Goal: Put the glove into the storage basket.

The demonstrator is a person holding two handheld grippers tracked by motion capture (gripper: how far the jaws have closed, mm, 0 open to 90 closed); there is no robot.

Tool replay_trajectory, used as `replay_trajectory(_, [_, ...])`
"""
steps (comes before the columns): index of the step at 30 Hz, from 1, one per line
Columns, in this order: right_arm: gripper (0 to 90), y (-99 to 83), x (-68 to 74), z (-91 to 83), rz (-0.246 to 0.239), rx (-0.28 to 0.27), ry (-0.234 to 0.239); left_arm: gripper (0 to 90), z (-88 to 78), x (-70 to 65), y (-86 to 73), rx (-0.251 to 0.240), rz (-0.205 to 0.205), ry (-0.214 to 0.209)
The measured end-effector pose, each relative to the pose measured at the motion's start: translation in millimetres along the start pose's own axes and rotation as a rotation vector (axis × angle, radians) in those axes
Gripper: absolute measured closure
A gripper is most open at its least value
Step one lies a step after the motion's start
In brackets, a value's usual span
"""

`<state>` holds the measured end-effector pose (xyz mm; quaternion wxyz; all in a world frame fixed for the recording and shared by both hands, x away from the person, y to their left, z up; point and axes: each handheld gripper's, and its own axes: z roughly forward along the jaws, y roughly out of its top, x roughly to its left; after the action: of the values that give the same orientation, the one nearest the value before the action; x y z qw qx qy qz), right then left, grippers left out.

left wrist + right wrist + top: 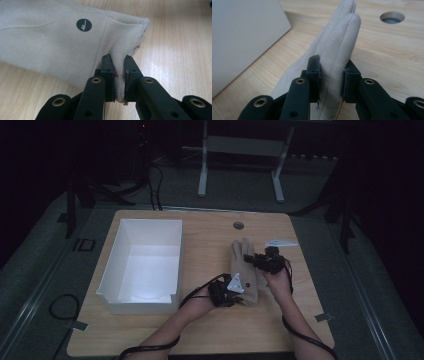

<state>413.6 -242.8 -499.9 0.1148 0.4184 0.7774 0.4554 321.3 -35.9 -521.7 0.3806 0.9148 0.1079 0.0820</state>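
Beige glove (243,270) on the wooden desk (200,330), cuff pinched by left gripper (119,80), fingers pinched by right gripper (331,80). White bin (145,265) well apart to its left; cable hole (238,225) beyond; small white wedge (281,242) near right gripper.

In front of me is a light wooden table with rounded corners (210,330). On its left part stands a white rectangular plastic bin (142,265), open at the top. Near the far edge I see a small round cable hole (238,225). To the right of it lies a flat pale paper piece (281,242).
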Motion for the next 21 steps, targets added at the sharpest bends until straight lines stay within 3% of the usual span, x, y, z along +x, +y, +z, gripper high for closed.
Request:
replay_trajectory(6, [72.4,3.8,2.0,-5.3,0.006,-0.014,0.025,82.2,-11.2,5.1,0.9,-0.062,-0.08,-0.078])
replay_trajectory(10, [72.4,8.6,3.4,-11.0,0.024,-0.044,0.049,82.2,-17.6,8.9,2.4,-0.069,-0.098,-0.086])
replay_trajectory(15, [72.4,15.9,5.4,-15.8,0.029,-0.063,0.062,82.1,-26.8,16.4,5.9,-0.116,-0.184,-0.144])
replay_trajectory(21, [72.4,26.7,10.4,-23.4,0.007,-0.071,0.053,82.1,-39.1,14.9,17.1,-0.105,-0.153,-0.128])
